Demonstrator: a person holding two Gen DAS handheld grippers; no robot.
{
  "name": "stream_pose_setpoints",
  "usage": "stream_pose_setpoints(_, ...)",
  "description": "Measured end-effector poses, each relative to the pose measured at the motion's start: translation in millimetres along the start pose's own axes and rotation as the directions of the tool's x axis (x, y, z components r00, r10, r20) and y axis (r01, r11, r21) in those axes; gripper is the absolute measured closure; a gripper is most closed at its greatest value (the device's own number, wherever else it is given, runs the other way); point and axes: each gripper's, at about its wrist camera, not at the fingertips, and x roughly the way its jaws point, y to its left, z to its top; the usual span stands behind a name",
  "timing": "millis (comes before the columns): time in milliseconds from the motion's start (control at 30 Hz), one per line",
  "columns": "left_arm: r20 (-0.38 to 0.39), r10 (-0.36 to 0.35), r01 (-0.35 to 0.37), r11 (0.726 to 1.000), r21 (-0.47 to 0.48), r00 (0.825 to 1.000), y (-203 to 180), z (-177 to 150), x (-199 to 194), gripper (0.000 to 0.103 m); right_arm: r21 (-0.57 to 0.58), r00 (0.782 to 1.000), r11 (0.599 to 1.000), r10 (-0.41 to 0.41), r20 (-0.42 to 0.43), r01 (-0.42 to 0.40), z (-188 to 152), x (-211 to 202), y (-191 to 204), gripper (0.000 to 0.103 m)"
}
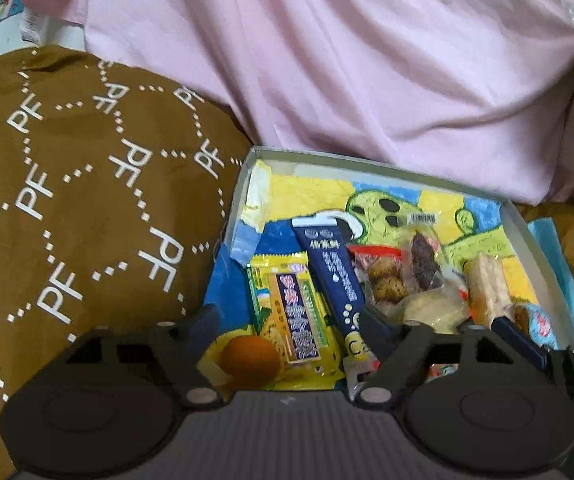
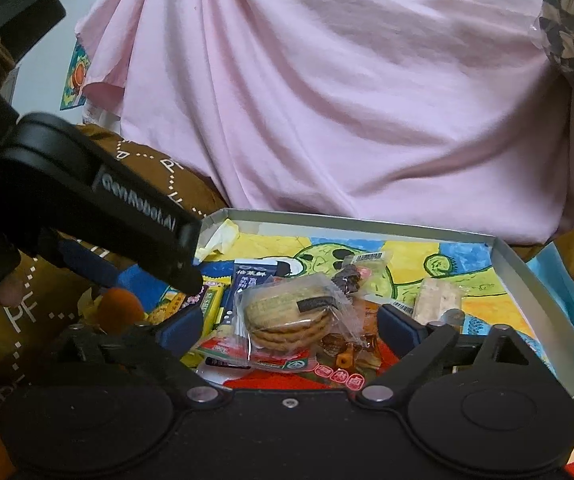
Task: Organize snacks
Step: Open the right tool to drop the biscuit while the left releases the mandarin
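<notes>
Left wrist view first: left gripper (image 1: 287, 320) hovering low over the near-left end of a shallow box (image 1: 527, 232), fingers spread wide, nothing between them. Framed in that gap: yellow snack packet (image 1: 287, 316), dark blue stick pack (image 1: 335, 280) leaning across it, orange ball (image 1: 250, 360) at the near edge. Probably lined up for the packet or the stick, though impossible to say which. Further right, clear bags of cookies and a pale wafer bar (image 1: 487, 288), all heaped loose on the box's drawing-lined floor, so sorting looks barely begun. Brown patterned cushion (image 1: 67, 200) pressed against the box's left wall; pink sheet (image 1: 347, 60) behind.

Right wrist view next: right gripper (image 2: 291, 328) also splayed open and empty, poised just over a clear pack of stacked round cookies (image 2: 287, 316), likely the next pick. Left gripper (image 2: 191, 276) reaching in from the left, tips down among the yellow and blue packets. Crinkly wrappers likely to slip; a low, centred pinch advisable.
</notes>
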Motion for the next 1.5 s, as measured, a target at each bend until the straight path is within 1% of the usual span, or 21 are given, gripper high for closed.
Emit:
stream_pose_setpoints(167,0.026,0.0,0.0,1.0,0.003,1.0,-3,3,-14,0.013,0.011,1.0,1.0,-0.004,0.004,0.004,6,-10,-2,0.001)
stream_pose_setpoints(267,0.046,-0.001,0.001,1.0,-0.002,0.999,-4,5,-25,0.007,0.022,1.0,1.0,-0.007,0.006,0.007,13,-16,-6,0.001)
stream_pose_setpoints(533,0.101,0.011,-0.011,1.0,-0.01,0.995,-10,10,-53,0.001,0.068,0.999,0.997,-0.041,0.028,0.039,31,-37,-17,0.001)
stream_pose_setpoints(767,0.133,0.011,-0.004,0.998,-0.055,0.991,-12,6,-80,0.001,0.135,0.995,0.989,-0.076,0.058,0.068,49,-63,-28,0.001)
stream_pose_setpoints(1033,0.17,0.013,-0.002,0.998,-0.062,0.985,-14,-4,-114,0.001,0.184,0.991,0.978,-0.111,0.076,0.096,62,-100,-36,0.001)
stream_pose_setpoints(1133,0.168,0.006,0.008,0.997,-0.079,0.986,-12,-8,-124,0.001,0.195,0.989,0.975,-0.123,0.079,0.105,65,-113,-38,0.001)
stream_pose_setpoints(1300,0.176,-0.001,0.018,0.995,-0.098,0.984,-7,-15,-142,0.0,0.214,0.987,0.969,-0.141,0.076,0.122,68,-135,-42,0.001)
stream_pose_setpoints(1500,0.185,-0.005,0.027,0.993,-0.116,0.983,-4,-25,-160,0.0,0.237,0.985,0.96,-0.164,0.054,0.147,64,-161,-47,0.001)
